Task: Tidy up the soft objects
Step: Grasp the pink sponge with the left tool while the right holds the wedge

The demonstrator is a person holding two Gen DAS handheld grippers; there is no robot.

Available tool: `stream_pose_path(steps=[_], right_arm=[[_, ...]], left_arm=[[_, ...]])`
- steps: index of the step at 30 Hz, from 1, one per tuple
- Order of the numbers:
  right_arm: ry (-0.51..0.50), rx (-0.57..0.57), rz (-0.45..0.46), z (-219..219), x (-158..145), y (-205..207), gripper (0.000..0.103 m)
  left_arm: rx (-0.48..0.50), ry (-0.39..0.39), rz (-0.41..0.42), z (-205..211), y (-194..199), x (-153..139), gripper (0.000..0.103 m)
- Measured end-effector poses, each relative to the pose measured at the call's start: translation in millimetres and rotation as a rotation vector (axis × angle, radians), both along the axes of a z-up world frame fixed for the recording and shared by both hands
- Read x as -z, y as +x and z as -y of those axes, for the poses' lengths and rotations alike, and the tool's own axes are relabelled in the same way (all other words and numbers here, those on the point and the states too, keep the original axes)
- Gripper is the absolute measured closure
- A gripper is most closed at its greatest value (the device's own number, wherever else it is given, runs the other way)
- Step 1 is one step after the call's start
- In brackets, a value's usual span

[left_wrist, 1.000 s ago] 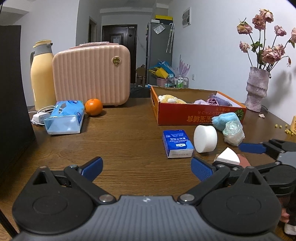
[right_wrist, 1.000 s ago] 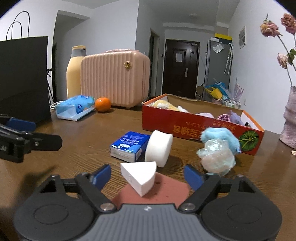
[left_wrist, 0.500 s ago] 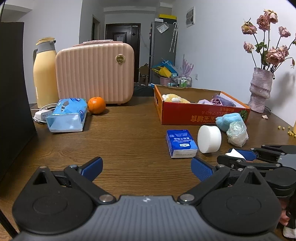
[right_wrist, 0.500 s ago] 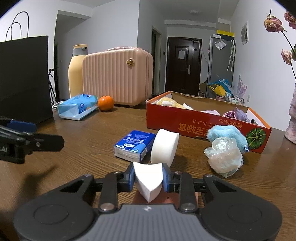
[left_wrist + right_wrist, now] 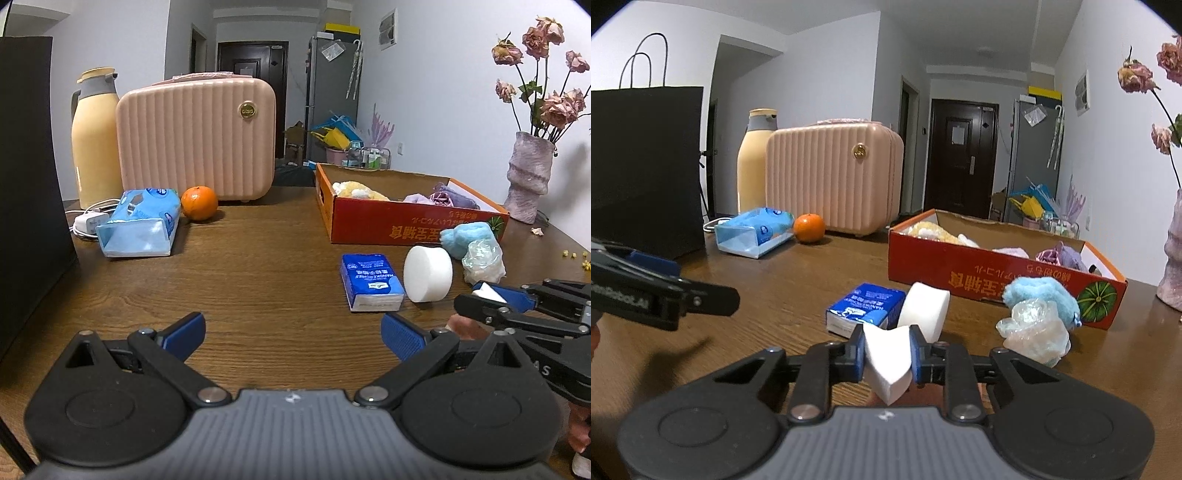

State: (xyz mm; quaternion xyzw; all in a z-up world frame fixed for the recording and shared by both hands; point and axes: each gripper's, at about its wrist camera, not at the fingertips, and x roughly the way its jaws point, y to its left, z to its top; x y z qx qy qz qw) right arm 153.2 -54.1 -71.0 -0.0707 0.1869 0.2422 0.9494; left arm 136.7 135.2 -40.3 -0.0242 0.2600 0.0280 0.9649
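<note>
The right claw [image 5: 886, 356] is clamped on a white wedge of sponge [image 5: 886, 363], its blue pads pressing both sides, just above the desk [image 5: 798, 295]. Just ahead of it stands a round white sponge [image 5: 925, 310] on edge, touching a blue tissue pack [image 5: 864, 308] on its left. Ahead to the right, a clear crinkled bundle [image 5: 1034, 332] sits against a blue fluffy ball [image 5: 1041, 295], which rests by the red cardboard box [image 5: 960, 273] of soft things. The left claw [image 5: 291, 332], far off to the left, stands apart and holds nothing.
</note>
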Motion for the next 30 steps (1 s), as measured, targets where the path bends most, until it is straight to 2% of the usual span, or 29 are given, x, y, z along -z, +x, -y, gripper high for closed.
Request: stream_pose_path(steps=[10, 22, 30], right_arm=[[0.041, -0.009, 0.036, 8.3, -7.3, -7.5, 0.082], [0.118, 0.063, 0.03, 41.6, -16.0, 0.6, 0.08], [0.127, 0.09, 0.032, 60.5, -16.5, 2.7, 0.079]], left_arm=[[-0.024, 0.003, -0.024, -2.6, 5.5, 3.8, 0.0], [-0.055, 0.006, -0.043, -3.0, 10.3, 7.8, 0.0], [-0.046, -0.041, -0.044, 10.0, 9.4, 6.5, 0.0]])
